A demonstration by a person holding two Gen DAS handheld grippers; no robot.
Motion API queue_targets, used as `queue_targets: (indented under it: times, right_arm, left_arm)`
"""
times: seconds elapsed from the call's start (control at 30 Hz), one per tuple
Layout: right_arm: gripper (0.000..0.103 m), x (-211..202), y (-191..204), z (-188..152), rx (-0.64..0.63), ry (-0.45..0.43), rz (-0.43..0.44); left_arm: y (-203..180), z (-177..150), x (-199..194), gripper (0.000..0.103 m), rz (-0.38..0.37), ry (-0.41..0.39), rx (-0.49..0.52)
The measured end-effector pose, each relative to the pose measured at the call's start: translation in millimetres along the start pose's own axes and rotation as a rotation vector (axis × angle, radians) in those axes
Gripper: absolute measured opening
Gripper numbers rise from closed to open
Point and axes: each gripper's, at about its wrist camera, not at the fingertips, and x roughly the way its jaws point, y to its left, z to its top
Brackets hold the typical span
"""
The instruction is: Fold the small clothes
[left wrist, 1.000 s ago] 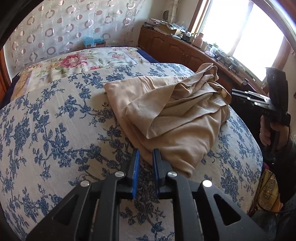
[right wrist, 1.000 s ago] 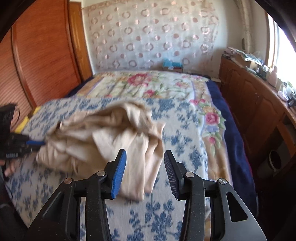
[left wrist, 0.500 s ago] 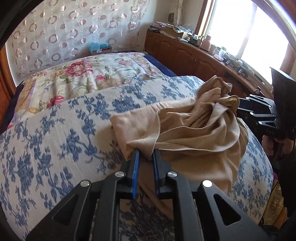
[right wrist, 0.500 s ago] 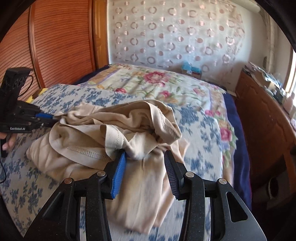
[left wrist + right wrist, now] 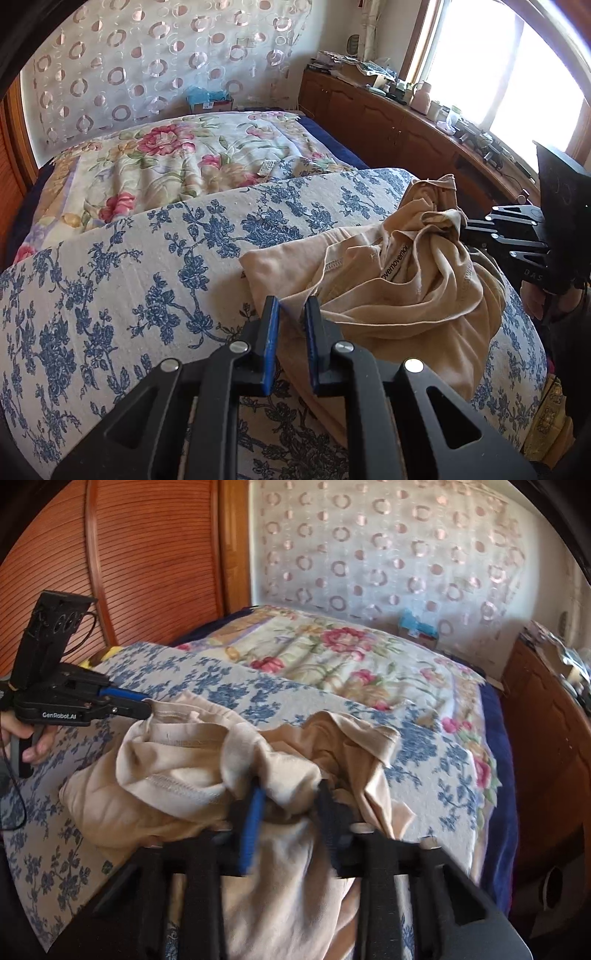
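Spread over the bed [image 5: 155, 280], the beige garment [image 5: 391, 295] is gripped, still crumpled, by both hand-held grippers [image 5: 291, 314] [image 5: 288, 805]; folding is judged barely begun.

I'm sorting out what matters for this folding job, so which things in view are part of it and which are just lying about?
Part of the job:
- beige garment, crumpled
- left gripper, shut on its edge
- right gripper, fabric bunched between its fingers
- blue-flowered quilt it lies on

Just lying about:
- pink floral bedspread
- blue box by the curtain
- cluttered wooden cabinet
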Motion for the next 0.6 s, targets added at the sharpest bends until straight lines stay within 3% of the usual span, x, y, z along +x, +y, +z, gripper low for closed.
queue_targets:
  times: [0.17, 0.23, 0.3, 0.4, 0.5, 0.6]
  right_arm:
    - [0.002, -7, -8, 8, 0.072, -0.054, 0.022]
    - [0.001, -13, -20, 12, 0.146, -0.094, -0.055]
    - [0.002, -8, -39, 13, 0.253, -0.057, -0.162]
    - [0.002, 4, -58, 5, 0.323, 0.006, -0.208]
    - [0.002, 9, -63, -2, 0.364, 0.033, -0.179]
    - [0.006, -1, -63, -3, 0.365, -0.002, -0.159]
  left_arm:
    - [1, -2, -10, 0.011, -0.006, -0.018, 0.001]
    - [0, -2, -13, 0.011, -0.03, -0.021, 0.006]
    - [-1, -2, -18, 0.012, -0.043, -0.028, 0.007]
    - [-3, -3, -21, 0.02, -0.048, -0.03, 0.017]
    - [-4, -5, -20, 0.021, -0.056, -0.017, 0.024]
    - [-4, -2, -10, 0.021, -0.049, -0.001, 0.028]
